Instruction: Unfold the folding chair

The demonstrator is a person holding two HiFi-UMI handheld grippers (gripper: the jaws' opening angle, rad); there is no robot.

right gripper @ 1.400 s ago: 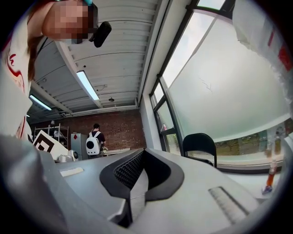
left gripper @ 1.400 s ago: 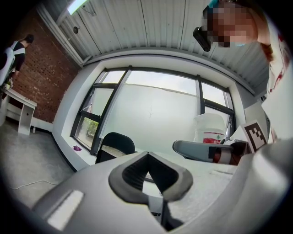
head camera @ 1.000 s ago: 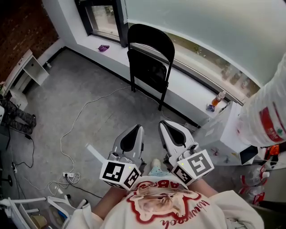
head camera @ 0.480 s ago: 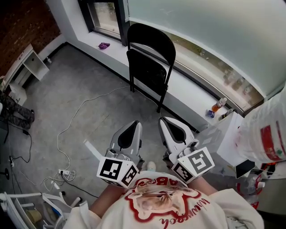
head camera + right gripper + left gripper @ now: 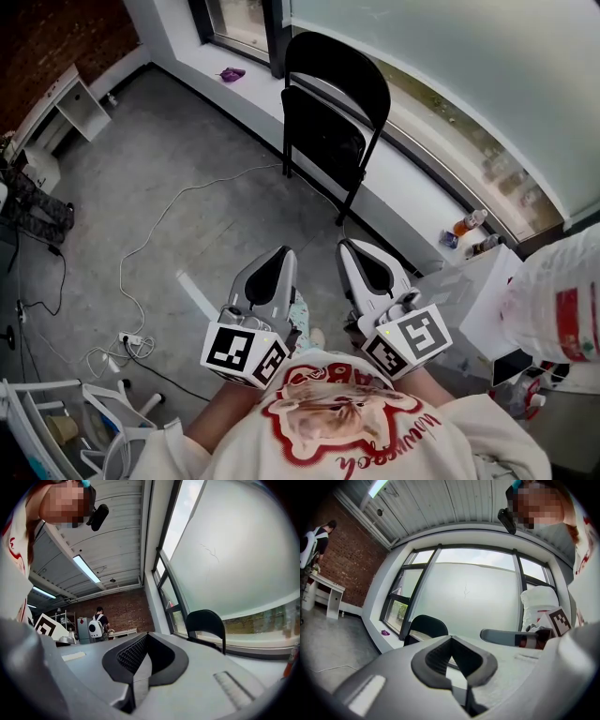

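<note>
A black folding chair (image 5: 328, 127) stands folded flat against the low window ledge (image 5: 403, 202), its rounded back on top. It also shows small in the left gripper view (image 5: 424, 626) and the right gripper view (image 5: 205, 619). My left gripper (image 5: 278, 257) and right gripper (image 5: 352, 247) are side by side close to my body, well short of the chair, and point toward it. Both are shut with nothing between the jaws, as the left gripper (image 5: 451, 639) and right gripper (image 5: 146, 635) each show in their own views.
A white cable (image 5: 159, 234) runs over the grey floor to a power strip (image 5: 131, 343). A white desk (image 5: 67, 105) stands far left, a white rack (image 5: 66, 422) at bottom left. Bottles (image 5: 466, 225) and a white cabinet (image 5: 469, 281) are right of the chair. A person with a backpack (image 5: 97, 626) stands far off.
The head view has shifted, so the chair now sits slightly further right in the frame. Both grippers stay shut in the same pose near my body.
</note>
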